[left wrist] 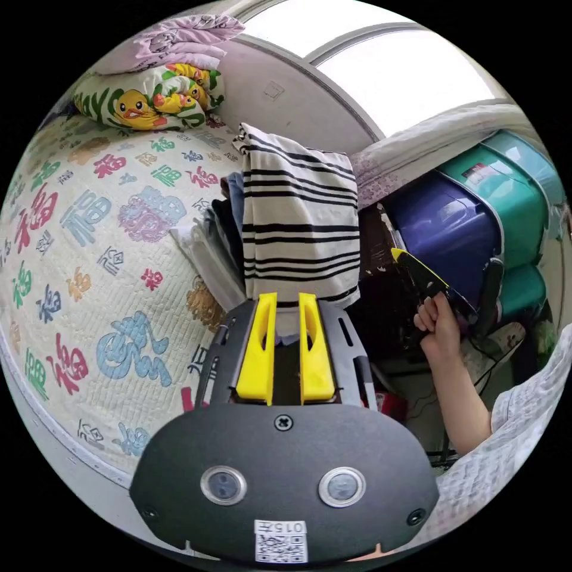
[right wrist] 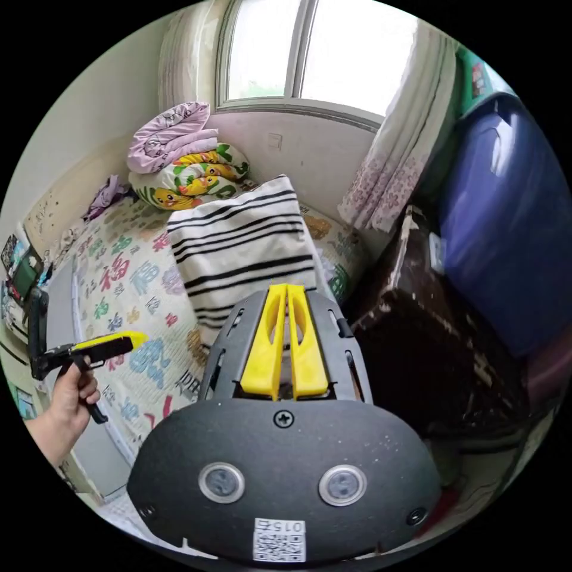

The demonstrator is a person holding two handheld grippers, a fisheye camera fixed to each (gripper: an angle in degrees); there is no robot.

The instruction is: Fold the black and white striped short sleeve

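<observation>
The black and white striped short sleeve [left wrist: 298,214] [right wrist: 238,250] lies folded into a neat rectangle on top of a pile of folded clothes [left wrist: 217,238] at the bed's edge. My left gripper [left wrist: 288,298] hovers just in front of its near edge, jaws parallel with a narrow gap and nothing between them. A hand holds that same left gripper [right wrist: 134,338] out over the bed. My right gripper [right wrist: 287,289] points at the shirt's near edge with its jaws together, holding nothing. A hand also holds this right gripper [left wrist: 398,253] off to the shirt's side.
A quilt printed with coloured characters [left wrist: 89,238] [right wrist: 119,280] covers the bed. Rolled duck-print bedding [left wrist: 149,101] [right wrist: 190,173] sits near the wall under the window. Purple [left wrist: 447,232] [right wrist: 506,226] and teal [left wrist: 512,179] storage boxes and a dark cabinet [right wrist: 429,333] crowd the side beside the pile.
</observation>
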